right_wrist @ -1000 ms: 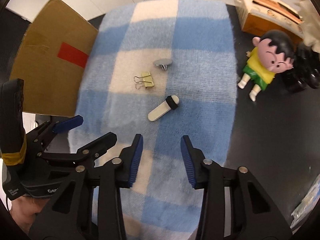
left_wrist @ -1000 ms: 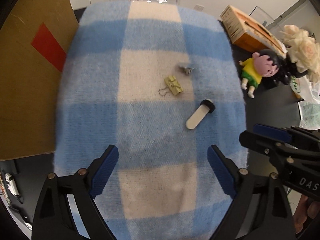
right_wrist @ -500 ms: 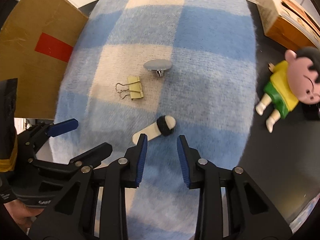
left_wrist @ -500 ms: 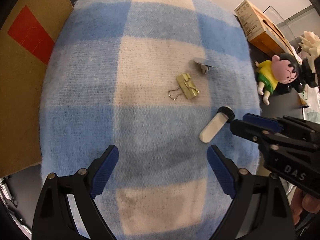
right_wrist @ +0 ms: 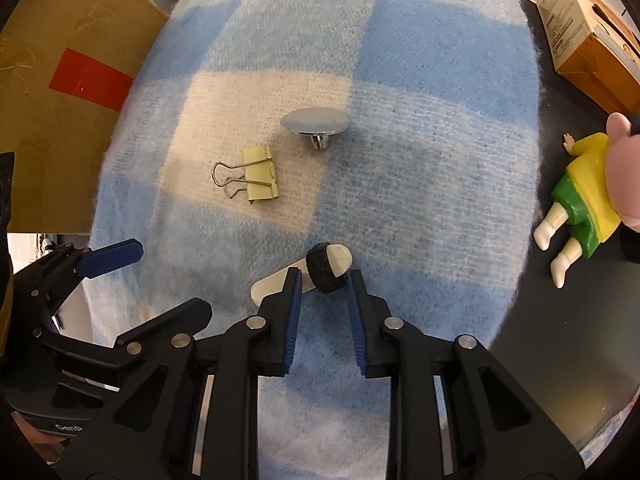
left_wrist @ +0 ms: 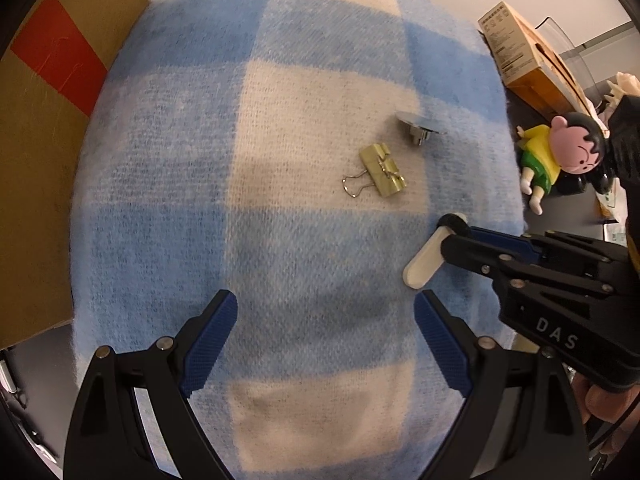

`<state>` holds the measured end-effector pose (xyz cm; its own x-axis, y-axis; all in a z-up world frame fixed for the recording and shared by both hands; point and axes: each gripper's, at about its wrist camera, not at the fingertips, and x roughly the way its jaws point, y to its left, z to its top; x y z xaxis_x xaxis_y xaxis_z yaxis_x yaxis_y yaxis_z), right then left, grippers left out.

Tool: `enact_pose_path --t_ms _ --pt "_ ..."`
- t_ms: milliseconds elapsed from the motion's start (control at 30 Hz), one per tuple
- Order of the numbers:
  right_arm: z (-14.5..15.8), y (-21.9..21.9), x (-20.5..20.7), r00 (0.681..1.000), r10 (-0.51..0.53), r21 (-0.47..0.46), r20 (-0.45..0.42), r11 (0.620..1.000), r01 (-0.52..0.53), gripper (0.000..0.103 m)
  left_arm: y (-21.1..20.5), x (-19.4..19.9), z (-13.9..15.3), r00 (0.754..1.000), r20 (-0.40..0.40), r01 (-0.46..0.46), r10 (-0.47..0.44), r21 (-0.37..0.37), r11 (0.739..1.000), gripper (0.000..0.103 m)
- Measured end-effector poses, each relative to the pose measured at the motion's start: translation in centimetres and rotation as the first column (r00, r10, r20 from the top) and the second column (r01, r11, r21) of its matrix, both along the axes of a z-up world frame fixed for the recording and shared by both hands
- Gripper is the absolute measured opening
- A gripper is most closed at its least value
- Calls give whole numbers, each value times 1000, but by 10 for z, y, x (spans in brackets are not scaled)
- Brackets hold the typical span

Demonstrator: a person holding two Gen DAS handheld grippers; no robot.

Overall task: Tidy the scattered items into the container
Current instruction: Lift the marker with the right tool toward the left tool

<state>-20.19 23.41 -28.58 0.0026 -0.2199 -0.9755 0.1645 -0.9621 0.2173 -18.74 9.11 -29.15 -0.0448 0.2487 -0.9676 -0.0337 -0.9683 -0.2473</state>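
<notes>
My right gripper (right_wrist: 322,280) is down on the blue-and-cream checked blanket (right_wrist: 420,160), jaws narrowed to a slim gap either side of the small white stick w/ a black felt band (right_wrist: 326,270). Band end sits right betw. the fingertips; pads look near it, but I can't tell if they touch. The stick's long axis runs diagonal, plain white end going low-left past the left finger, banded end up-right. So it lies across the jaws, not along them; I judge a squeeze would land at the band.

Left gripper (left_wrist: 326,340) hangs wide open, nothing in it, well back from the stick. Right is clearly the nearer one.

Other loose bits on the blanket: yellow binder clip (right_wrist: 260,180) w/ wire handles pointing left, and a chrome disc w/ a stub stem (right_wrist: 315,124) just beyond it, both ahead of my right jaws.

No container that I can pick out for sure; a cardboard box w/ a red patch (right_wrist: 60,60) stands by the blanket's left edge.

Writing: "DAS" on the right gripper body in the left wrist view, "Gen" on the left gripper body in the right wrist view. Print on the orange carton (left_wrist: 520,52) is too small to read.
</notes>
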Motion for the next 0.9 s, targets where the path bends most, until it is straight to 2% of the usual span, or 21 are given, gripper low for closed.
enact_pose_path --t_ms 200,500,633,733,767,900 --pt "8 -14 -1 1000 -3 -2 -2 1000 3 17 2 -4 2 1000 -4 -3 3 4 1000 89" --pt "33 -34 3 999 -18 32 -31 999 19 16 13 -11 8 1000 -17 25 -24 16 1000 89" --pt "36 -41 7 997 -68 32 -44 997 70 16 11 -10 8 1000 -9 20 -20 23 1000 89" --pt "32 -53 10 999 -42 -1 -4 999 42 16 10 -8 8 1000 -1 15 -15 50 999 89" --pt "30 -58 13 998 -56 16 -16 998 56 16 9 -7 9 1000 1 14 -14 59 998 88" --pt "30 -75 17 997 -76 -21 -9 997 76 16 7 -5 9 1000 12 7 -8 96 995 88"
